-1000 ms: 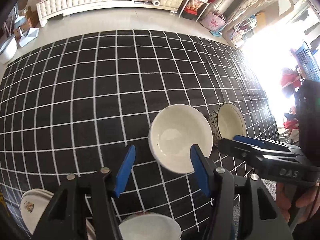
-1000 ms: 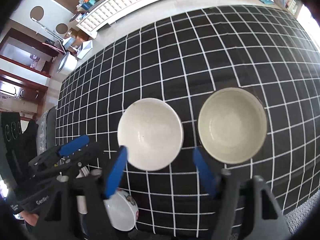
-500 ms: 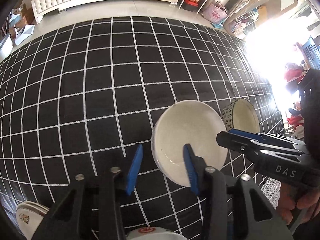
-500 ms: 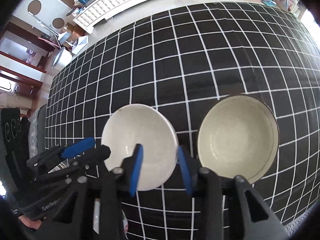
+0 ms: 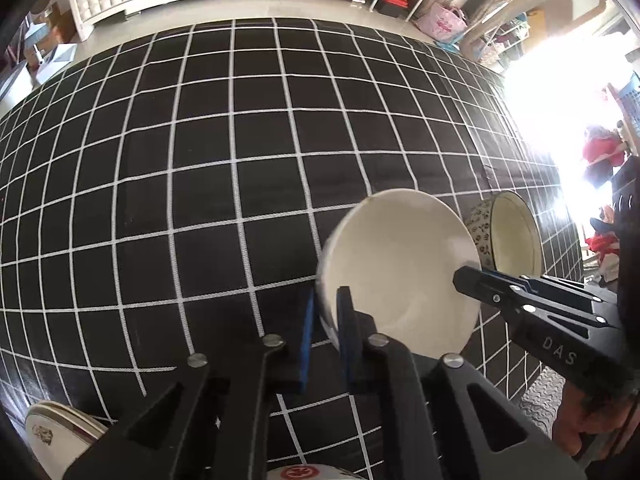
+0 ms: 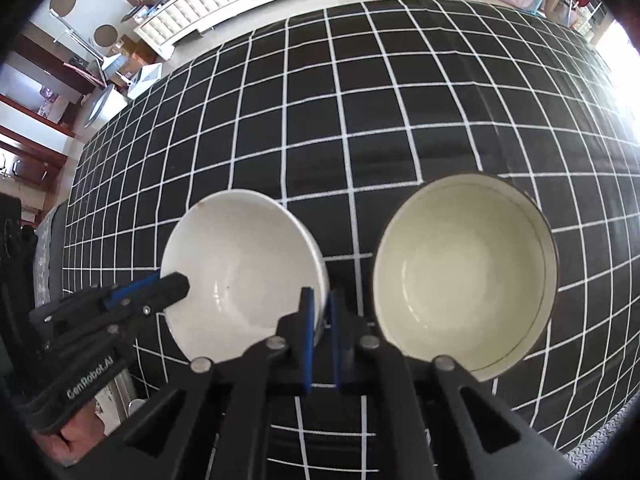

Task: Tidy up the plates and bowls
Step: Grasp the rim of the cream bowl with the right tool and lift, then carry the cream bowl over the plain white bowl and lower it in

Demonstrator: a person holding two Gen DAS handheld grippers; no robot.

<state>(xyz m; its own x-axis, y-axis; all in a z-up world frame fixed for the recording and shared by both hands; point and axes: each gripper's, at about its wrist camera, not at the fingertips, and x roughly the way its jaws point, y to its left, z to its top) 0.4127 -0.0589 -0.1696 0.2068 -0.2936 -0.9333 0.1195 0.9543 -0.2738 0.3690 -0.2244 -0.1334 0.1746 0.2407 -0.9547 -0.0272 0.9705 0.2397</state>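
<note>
A plain white bowl sits on the black checked tablecloth. My left gripper is closing its blue pads on the bowl's left rim, one pad inside and one outside. My right gripper is closing the same way on the opposite rim. Each gripper shows in the other's view: the right one at the bowl's right side, the left one at its left side. A cream bowl with a patterned outside stands just right of the white bowl.
A stack of plates lies at the near left corner, and a dish with a red mark peeks in at the bottom edge. The table's right edge is near the cream bowl. A hand holds the left gripper.
Both grippers came down onto the white bowl and their jaws went from wide apart to clamped on its rim, one on each side.
</note>
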